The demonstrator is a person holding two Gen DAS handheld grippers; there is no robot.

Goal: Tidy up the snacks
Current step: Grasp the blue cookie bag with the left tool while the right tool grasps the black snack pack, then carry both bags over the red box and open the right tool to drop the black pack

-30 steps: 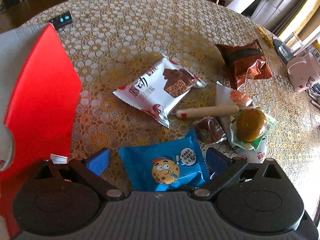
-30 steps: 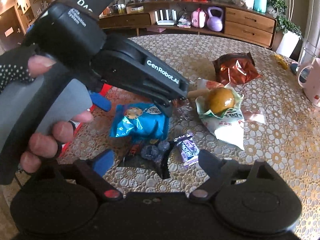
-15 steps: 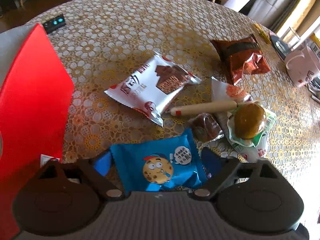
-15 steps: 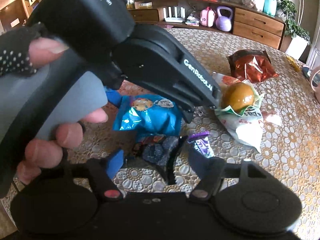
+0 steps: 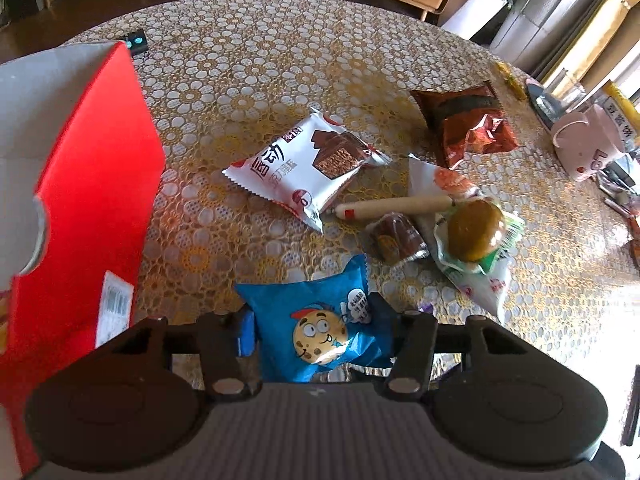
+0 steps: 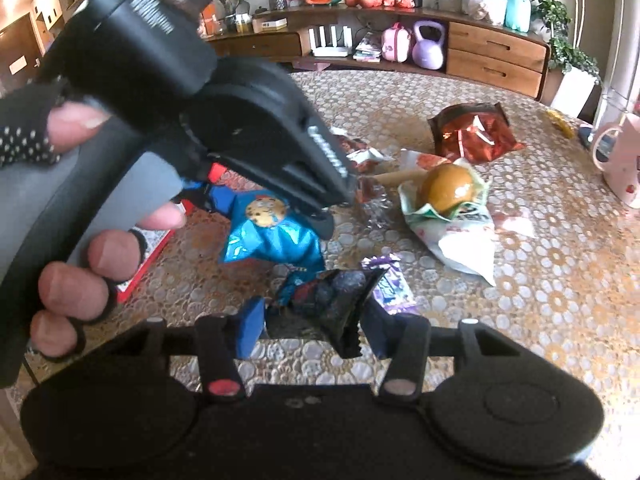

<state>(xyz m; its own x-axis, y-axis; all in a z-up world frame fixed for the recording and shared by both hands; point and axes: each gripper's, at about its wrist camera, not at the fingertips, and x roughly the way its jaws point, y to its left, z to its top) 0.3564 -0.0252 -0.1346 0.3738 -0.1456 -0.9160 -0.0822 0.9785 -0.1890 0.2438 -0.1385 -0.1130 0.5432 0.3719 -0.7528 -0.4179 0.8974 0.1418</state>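
My left gripper (image 5: 314,328) holds a blue cookie packet (image 5: 320,320) with a cartoon cookie on it. Its jaws are closing and the pads press the packet's sides, so the foil is crumpled. From the right wrist view the same blue packet (image 6: 276,236) hangs from that gripper, which a person's hand (image 6: 80,280) holds. My right gripper (image 6: 316,328) points down at the table. Its jaws are closing on a dark snack packet (image 6: 336,300), which bunches up between the blue pads. A small purple packet (image 6: 390,284) lies just behind it.
A red box (image 5: 92,184) stands at the left. On the lace-patterned table lie a white wafer packet (image 5: 304,168), a red-brown bag (image 5: 468,124), a sausage stick (image 5: 396,205), a small brown cake packet (image 5: 396,240) and a burger-shaped snack (image 5: 474,232). A pink jug (image 5: 588,148) stands far right.
Both pairs of jaws have narrowed from wide open onto their packets. The blue packet has crumpled between the left pads, and the dark packet has bunched up between the right pads.
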